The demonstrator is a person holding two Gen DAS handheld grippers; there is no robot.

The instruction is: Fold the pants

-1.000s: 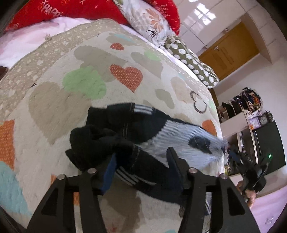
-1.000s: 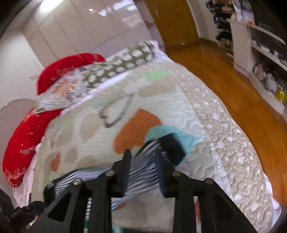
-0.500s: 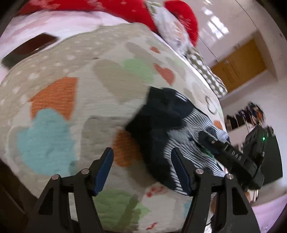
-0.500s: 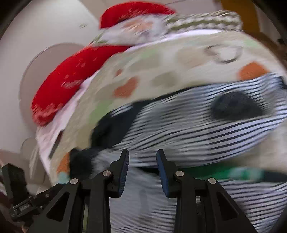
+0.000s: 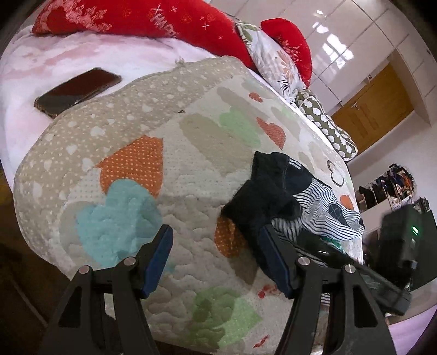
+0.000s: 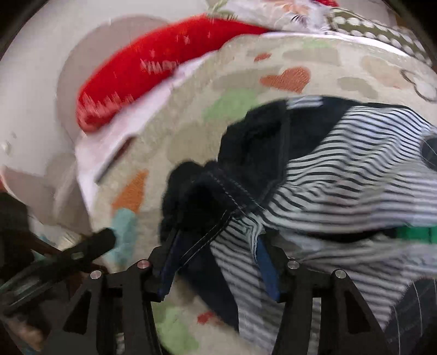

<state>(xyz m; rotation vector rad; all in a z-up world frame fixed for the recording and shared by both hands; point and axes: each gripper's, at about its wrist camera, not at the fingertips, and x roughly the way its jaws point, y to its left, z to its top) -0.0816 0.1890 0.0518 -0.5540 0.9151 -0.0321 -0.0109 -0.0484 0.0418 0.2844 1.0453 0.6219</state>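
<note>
The pants [image 5: 275,188] lie in a crumpled heap on the heart-patterned quilt [image 5: 131,136]: a dark fuzzy part with black-and-white striped cloth [image 5: 325,204] beside it. My left gripper [image 5: 217,256] hangs open over bare quilt just left of the heap, with nothing between its blue pads. In the right wrist view my right gripper [image 6: 218,262] is down at the heap's near edge. Its jaws are opening, and a dark stitched hem [image 6: 215,226] and striped cloth [image 6: 341,177] lie loose between them. The left gripper's finger [image 6: 92,245] shows at lower left.
A dark phone [image 5: 79,90] lies on the pink sheet [image 5: 82,54] beyond the quilt. Red pillows [image 5: 153,19], a floral pillow [image 5: 273,57] and a spotted pillow [image 5: 327,128] line the bed's head. A wooden door [image 5: 374,109] and cluttered shelves [image 5: 390,185] stand at the right.
My left gripper let go of the dark cloth and drew back leftward off the heap. My right gripper swung across the striped cloth to the dark end, and its jaws widened.
</note>
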